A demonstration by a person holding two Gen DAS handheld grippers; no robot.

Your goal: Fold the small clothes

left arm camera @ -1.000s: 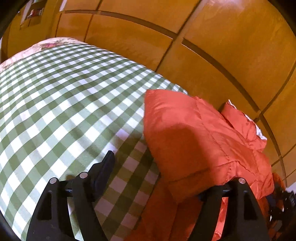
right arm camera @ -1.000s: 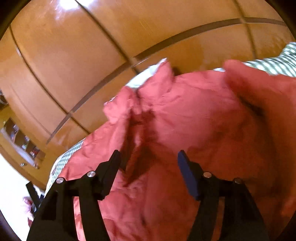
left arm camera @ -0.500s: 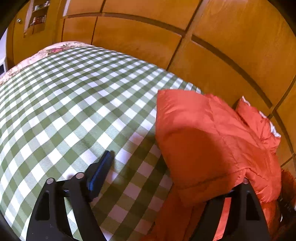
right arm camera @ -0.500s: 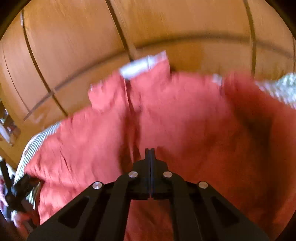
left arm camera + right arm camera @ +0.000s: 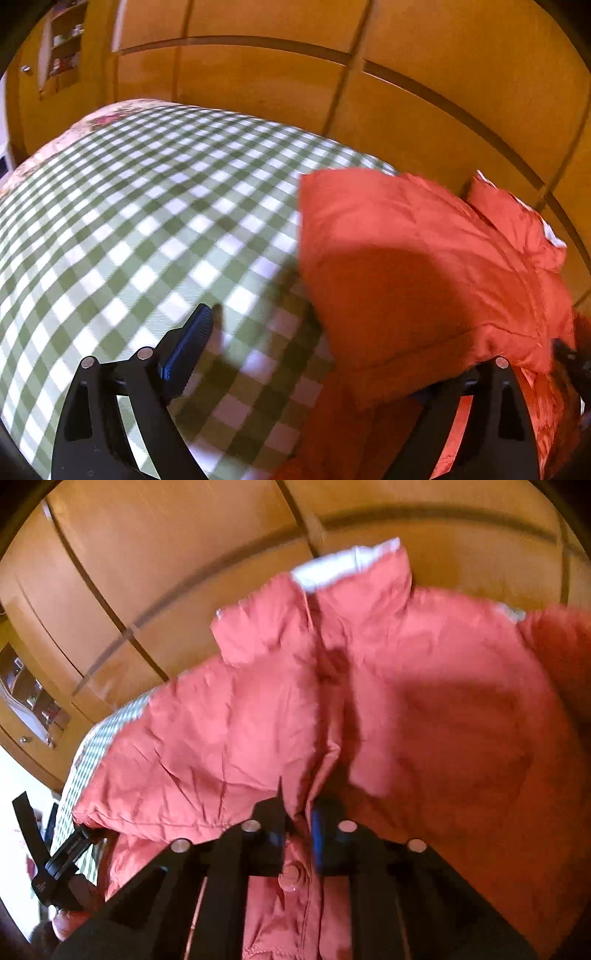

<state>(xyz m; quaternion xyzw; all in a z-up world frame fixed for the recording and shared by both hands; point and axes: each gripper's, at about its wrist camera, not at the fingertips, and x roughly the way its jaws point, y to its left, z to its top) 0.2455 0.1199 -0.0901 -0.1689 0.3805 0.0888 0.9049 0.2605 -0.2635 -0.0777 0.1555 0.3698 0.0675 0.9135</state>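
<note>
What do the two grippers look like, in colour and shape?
Both are black plastic. The left gripper and the right gripper have angular, open-framed fingers with round silver screws and blue ribbed pads.

The red jacket (image 5: 424, 273) drapes over and hides the left gripper's (image 5: 314, 354) right finger.

Warm, dim indoor light, both fisheye views motion-blurred and bent at dark rims, soft shadows across the cloth
</note>
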